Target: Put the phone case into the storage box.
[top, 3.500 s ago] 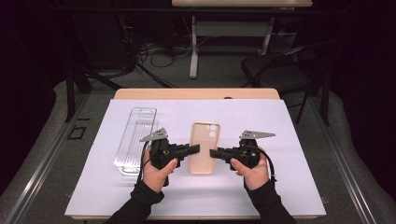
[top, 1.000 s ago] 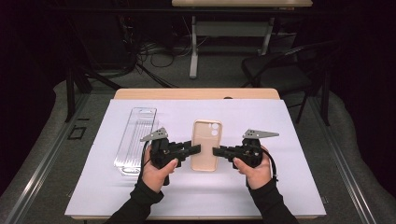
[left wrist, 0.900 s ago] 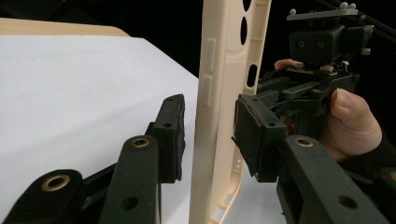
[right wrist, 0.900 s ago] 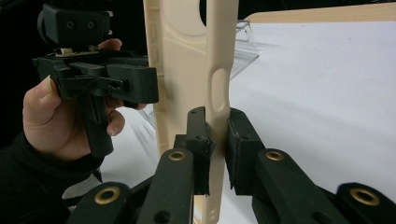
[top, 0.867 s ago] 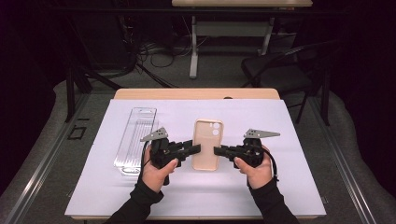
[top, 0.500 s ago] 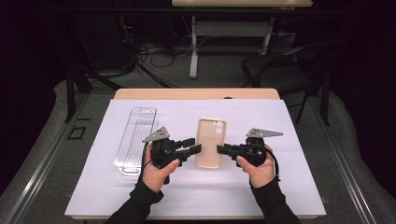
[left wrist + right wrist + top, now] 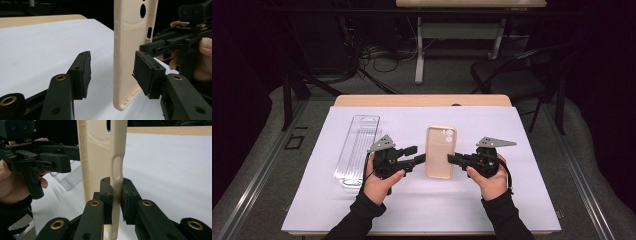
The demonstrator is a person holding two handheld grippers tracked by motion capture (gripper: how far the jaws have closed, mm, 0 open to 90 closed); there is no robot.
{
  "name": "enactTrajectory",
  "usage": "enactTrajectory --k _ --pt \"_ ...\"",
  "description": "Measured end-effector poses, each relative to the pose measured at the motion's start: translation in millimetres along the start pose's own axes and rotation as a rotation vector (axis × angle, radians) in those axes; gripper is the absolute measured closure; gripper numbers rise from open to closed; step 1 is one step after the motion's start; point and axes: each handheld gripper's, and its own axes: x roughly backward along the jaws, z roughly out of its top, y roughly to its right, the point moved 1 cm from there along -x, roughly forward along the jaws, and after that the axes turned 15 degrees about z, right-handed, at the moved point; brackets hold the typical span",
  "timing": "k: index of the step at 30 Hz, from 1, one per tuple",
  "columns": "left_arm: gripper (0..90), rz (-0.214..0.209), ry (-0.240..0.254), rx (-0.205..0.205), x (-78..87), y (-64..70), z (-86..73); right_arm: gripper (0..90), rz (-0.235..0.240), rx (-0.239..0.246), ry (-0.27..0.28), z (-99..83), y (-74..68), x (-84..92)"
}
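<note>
The phone case (image 7: 132, 50) is running off the top edge in both gripper views, and the clear tray (image 7: 71, 178) behind it is blurring, perhaps ribbed.

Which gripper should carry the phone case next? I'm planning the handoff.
Probably the right gripper: its jaws are already shut on the phone case edge. The left gripper is open, its pads either side of the case's other edge, not gripping.

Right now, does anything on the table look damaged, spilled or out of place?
Nothing stands out. The beige phone case looks intact, pinched by its edge in the right tongs. The left tongs are open around its other edge. The clear plastic tray lies flat.
</note>
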Motion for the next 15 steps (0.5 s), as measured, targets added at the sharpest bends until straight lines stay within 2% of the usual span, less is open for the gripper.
enactTrajectory --k 7,15 --pt "43.9 0.049 -0.009 -0.020 2.0 -3.5 2.3 81.6 -0.011 0.008 -0.004 -0.4 0.3 -0.4" --pt "43.0 0.113 -0.025 -0.075 8.0 -4.0 8.5 81.6 -0.015 0.011 -0.017 -1.1 -1.3 -2.4"
